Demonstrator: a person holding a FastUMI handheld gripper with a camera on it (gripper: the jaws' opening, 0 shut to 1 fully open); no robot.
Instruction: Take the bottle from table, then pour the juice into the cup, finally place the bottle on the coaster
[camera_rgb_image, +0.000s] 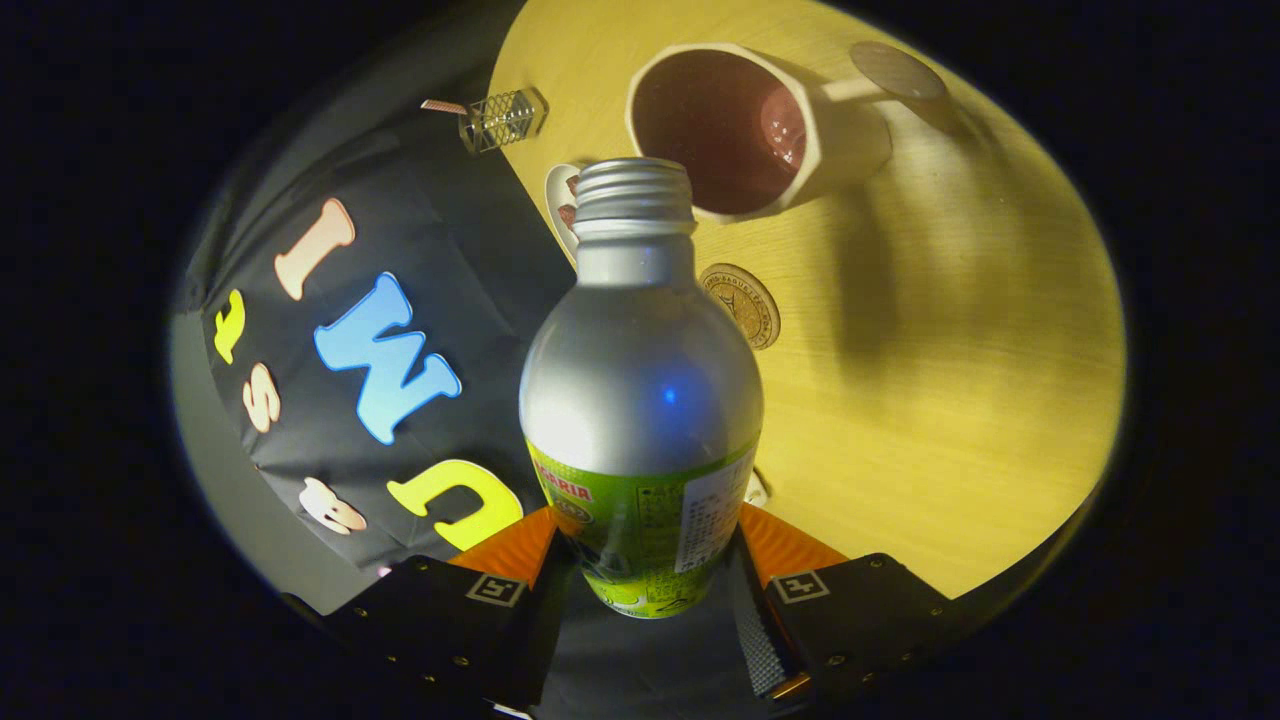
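A silver bottle (640, 380) with a green label and an uncapped threaded neck is clamped between my two fingers, so my gripper (645, 545) is shut on its lower body. The whole view is rolled, and the bottle's mouth points toward a white faceted cup (745, 130) lying beyond it on the wooden table (950, 400). The cup's inside looks dark red. A small round brown coaster (742, 303) lies on the table just beyond the bottle's shoulder, between bottle and cup.
A wire-mesh holder (500, 118) stands near the table's edge by the booth wall. Part of a white dish (560, 205) peeks out behind the bottle's neck. A round flat disc (897, 70) lies past the cup.
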